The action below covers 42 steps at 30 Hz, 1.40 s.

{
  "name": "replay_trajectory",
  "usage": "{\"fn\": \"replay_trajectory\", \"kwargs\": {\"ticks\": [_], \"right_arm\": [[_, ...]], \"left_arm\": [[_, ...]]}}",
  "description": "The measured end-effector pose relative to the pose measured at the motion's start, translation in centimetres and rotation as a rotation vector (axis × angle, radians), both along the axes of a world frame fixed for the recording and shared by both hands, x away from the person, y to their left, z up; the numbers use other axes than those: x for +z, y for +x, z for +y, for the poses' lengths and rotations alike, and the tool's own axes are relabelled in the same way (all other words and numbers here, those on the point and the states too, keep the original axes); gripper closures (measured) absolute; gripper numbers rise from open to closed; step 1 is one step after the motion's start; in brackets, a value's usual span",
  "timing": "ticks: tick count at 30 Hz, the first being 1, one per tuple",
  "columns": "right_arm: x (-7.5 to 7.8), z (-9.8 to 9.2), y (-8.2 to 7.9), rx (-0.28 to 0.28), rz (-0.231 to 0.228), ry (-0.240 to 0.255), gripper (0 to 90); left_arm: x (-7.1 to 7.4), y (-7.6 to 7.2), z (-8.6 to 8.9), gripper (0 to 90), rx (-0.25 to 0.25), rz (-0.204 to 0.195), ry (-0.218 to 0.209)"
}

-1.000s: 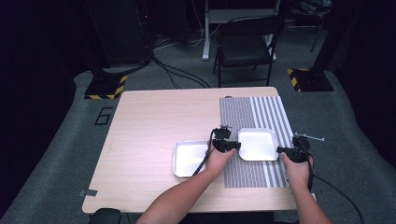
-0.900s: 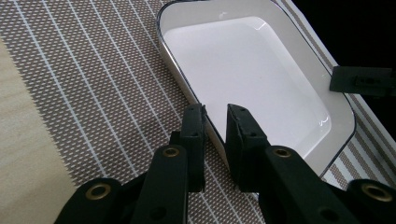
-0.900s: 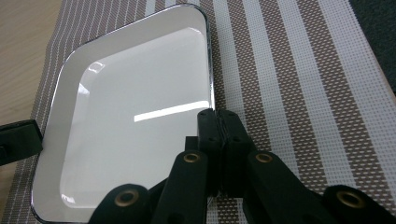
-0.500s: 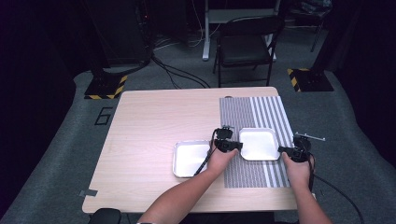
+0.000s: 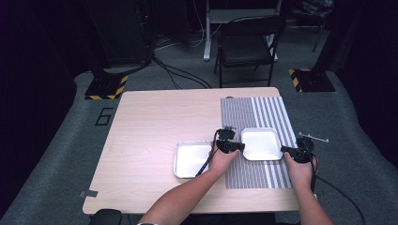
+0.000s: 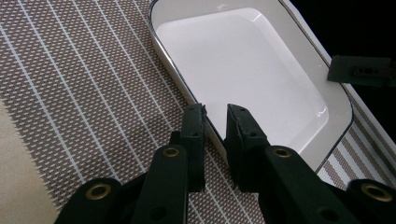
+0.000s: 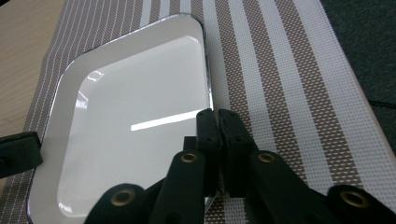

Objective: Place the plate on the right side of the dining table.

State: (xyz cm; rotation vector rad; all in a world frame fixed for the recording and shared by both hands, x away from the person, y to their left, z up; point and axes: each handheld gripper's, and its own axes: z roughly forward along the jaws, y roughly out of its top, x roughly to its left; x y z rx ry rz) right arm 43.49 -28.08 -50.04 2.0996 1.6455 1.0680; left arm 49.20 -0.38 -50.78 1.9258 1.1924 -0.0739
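A white square plate (image 5: pixel 260 143) lies on the striped placemat (image 5: pixel 253 110). My left gripper (image 5: pixel 240 146) grips its left rim. In the left gripper view the jaws (image 6: pixel 215 114) straddle the plate (image 6: pixel 243 60) edge, shut on it. My right gripper (image 5: pixel 284 150) is at the plate's right rim. In the right gripper view its jaws (image 7: pixel 217 116) are nearly together with the rim of the plate (image 7: pixel 135 126) pinched between them. They have just been opening slightly, and the rim is still between them. A second white plate (image 5: pixel 192 159) sits on the bare wood to the left.
The wooden table (image 5: pixel 155 122) has open room at its left and far side. The placemat's far half is bare. A black chair (image 5: pixel 246 47) and cables stand on the floor beyond the table. A tape strip (image 5: pixel 88 193) marks the front left corner.
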Motion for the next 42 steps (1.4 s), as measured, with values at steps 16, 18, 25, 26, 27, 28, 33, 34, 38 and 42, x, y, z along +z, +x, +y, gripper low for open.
{"fn": "replay_trajectory", "kwargs": {"ticks": [16,18,25,26,27,28,33,34,38,42], "right_arm": [[1.1,1.2,-1.4,0.078,-0.069,-0.031,66.8],[1.3,1.6,-1.6,0.103,-0.085,-0.041,64.5],[1.6,2.3,-1.6,0.148,-0.096,-0.025,57.3],[1.6,2.4,-1.7,0.15,-0.098,-0.024,56.9],[1.7,2.4,-1.7,0.152,-0.103,-0.022,56.9],[1.8,2.5,-1.7,0.156,-0.112,-0.02,56.9],[2.4,2.9,-2.1,0.178,-0.131,-0.029,57.0],[2.6,3.1,-2.2,0.182,-0.138,-0.031,56.9],[3.1,3.9,-2.5,0.228,-0.169,-0.045,51.1],[3.3,5.0,-2.9,0.283,-0.161,-0.061,50.3]], "left_arm": [[1.0,-0.3,2.2,65.3,0.0,-0.024,-0.021],[1.0,-0.3,2.7,63.6,0.005,-0.025,-0.024],[1.5,-0.4,4.4,57.7,0.014,-0.041,-0.01],[1.7,-0.5,4.7,57.3,0.014,-0.048,-0.007],[1.8,-0.5,5.0,56.8,0.019,-0.056,-0.007],[2.0,-0.6,5.3,55.9,0.023,-0.062,-0.007],[2.8,-1.0,7.4,53.3,0.037,-0.091,0.003],[3.0,-1.1,7.9,53.0,0.04,-0.101,0.007],[3.4,-1.4,9.8,50.6,0.04,-0.145,0.051],[3.7,-1.5,11.7,49.6,0.057,-0.155,0.046]]}}
